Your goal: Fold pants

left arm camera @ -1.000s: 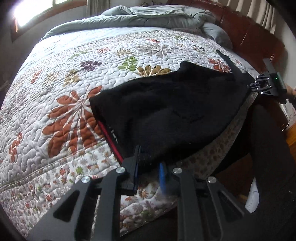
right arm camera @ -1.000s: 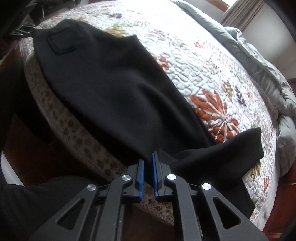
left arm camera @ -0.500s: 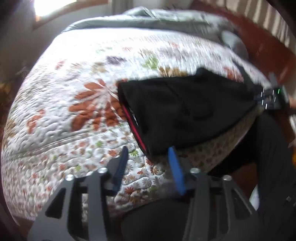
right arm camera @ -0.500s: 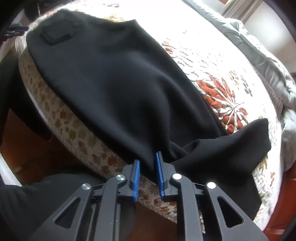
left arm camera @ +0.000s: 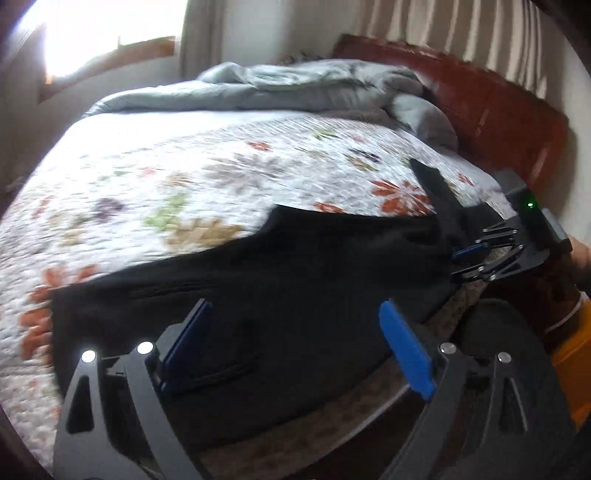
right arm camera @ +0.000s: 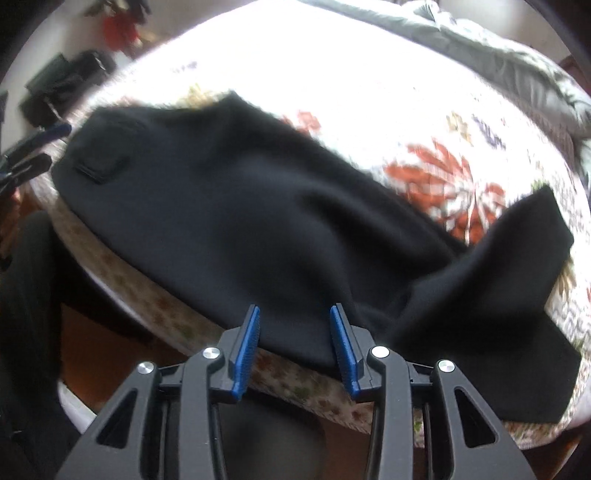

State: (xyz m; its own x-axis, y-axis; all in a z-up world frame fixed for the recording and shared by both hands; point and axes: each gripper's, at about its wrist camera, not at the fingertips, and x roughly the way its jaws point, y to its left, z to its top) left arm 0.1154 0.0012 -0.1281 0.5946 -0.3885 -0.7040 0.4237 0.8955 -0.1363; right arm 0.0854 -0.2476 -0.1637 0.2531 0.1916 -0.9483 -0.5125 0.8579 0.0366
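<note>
Black pants (left arm camera: 295, 266) lie stretched along the near edge of the bed. My left gripper (left arm camera: 293, 306) hovers over the pocket end, its jaws wide and still opening, with nothing pressed between its pads. In the right wrist view the pants (right arm camera: 240, 221) fill the middle, and the leg ends (right arm camera: 517, 277) flop to the right. My right gripper (right arm camera: 294, 310) stands at the fabric's near edge, its jaws opening; the cloth lies beyond the pads, which do not press on it. Each gripper shows in the other's view: the right gripper (left arm camera: 458, 264) and the left gripper (right arm camera: 51, 146).
A floral quilt (left arm camera: 184, 166) covers the bed. A grey duvet (left arm camera: 303, 88) is bunched at the far end, by the dark wooden headboard (left arm camera: 498, 110). A bright window (left arm camera: 92, 33) is at the back left. A person's dark-clad legs (right arm camera: 26, 295) stand beside the bed.
Both grippers were shut on the pants' near edge and have let go. The left one opened wide and swung right over the pants. The right one opened partway and stayed put.
</note>
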